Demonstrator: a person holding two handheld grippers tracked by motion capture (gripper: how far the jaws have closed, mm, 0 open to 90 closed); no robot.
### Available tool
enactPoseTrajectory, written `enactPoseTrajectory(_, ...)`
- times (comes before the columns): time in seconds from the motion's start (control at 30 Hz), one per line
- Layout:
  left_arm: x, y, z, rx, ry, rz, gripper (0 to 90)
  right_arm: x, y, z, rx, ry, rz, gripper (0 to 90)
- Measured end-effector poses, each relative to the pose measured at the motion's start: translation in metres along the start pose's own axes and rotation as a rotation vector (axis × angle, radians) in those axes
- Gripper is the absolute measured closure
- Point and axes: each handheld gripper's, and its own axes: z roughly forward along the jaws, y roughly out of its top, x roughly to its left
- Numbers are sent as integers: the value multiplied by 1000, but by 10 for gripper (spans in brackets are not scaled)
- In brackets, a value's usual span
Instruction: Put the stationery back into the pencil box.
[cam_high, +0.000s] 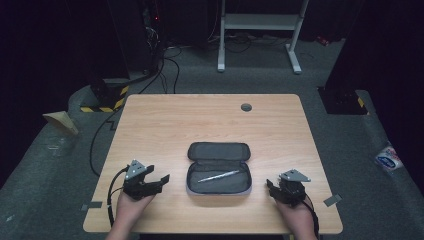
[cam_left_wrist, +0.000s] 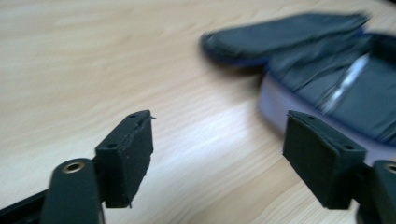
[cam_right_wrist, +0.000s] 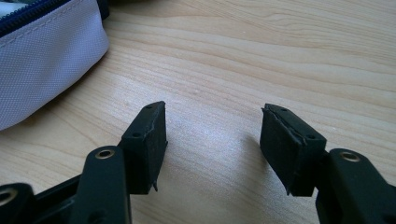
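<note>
The case (cam_high: 218, 170) lies open at the table's (cam_high: 165, 125) near middle, between the left gripper (cam_high: 159, 181) and the right gripper (cam_high: 270, 188), touching neither. Both grippers' jaws stand apart with nothing between them. The case is soft fabric, rounded, dark inside, pale grey outside; a slim silvery pen (cam_high: 218, 176) lies slantwise in it. Nothing blocks either gripper.

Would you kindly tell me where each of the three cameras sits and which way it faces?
High view: above the person's side, looking forward and down on the table; forearms, left tongs, right tongs.
Left gripper view: rides the left tongs, looking low across the wood at the open pencil case and pen; open jaws.
Right gripper view: rides the right tongs, facing bare tabletop; open jaws, case's pale side.
Shared: all show the case.
</note>
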Motion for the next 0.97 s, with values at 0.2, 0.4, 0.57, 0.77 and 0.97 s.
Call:
enactPoseTrajectory(0.2,11,-25,9,109,117,10,130,0,0,0,0,0,-2,405)
enactPoseTrajectory(0.4,4,-28,13,131,144,34,99,0,0,0,0,-2,-1,405)
enactPoseTrajectory(0.57,1,-28,13,121,134,30,151,1,0,0,0,-5,1,405)
enactPoseTrajectory(0.77,3,-28,13,117,129,34,167,2,0,-1,1,-14,5,404)
enactPoseTrajectory(0.97,3,-28,12,118,132,36,169,2,0,-1,0,-13,5,404)
